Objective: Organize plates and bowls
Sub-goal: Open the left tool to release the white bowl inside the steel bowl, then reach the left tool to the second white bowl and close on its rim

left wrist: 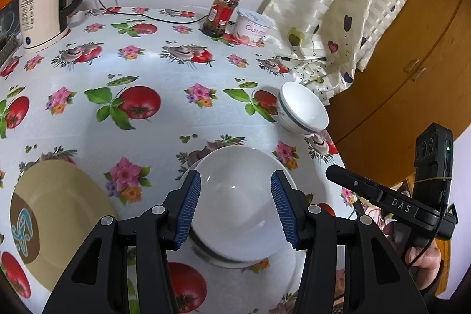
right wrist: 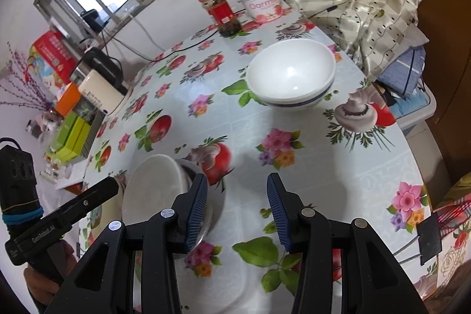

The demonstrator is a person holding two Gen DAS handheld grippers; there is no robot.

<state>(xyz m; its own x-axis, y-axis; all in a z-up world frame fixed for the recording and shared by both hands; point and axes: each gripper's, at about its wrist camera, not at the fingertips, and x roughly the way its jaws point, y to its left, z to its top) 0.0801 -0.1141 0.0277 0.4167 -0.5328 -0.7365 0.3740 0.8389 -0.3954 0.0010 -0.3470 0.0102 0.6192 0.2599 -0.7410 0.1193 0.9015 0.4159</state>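
In the left wrist view my left gripper (left wrist: pixel 235 202) is open, its blue pads either side of a white bowl (left wrist: pixel 238 196) that sits in a metal dish near the table's front. A beige plate (left wrist: pixel 59 214) with a brown patch lies to its left. A blue-rimmed white bowl (left wrist: pixel 303 108) stands near the right table edge. In the right wrist view my right gripper (right wrist: pixel 237 211) is open and empty above the tablecloth. The white bowl (right wrist: pixel 153 187) in its metal dish (right wrist: pixel 213 211) lies to its left, the blue-rimmed bowl (right wrist: pixel 291 72) farther ahead.
A kettle (left wrist: pixel 47 2) stands at the back left, a red-lidded jar (left wrist: pixel 222 12) and a yoghurt tub (left wrist: pixel 253 25) at the back. A curtain (left wrist: pixel 353 5) hangs over the table's right side. Boxes (right wrist: pixel 70 134) crowd the table's left end.
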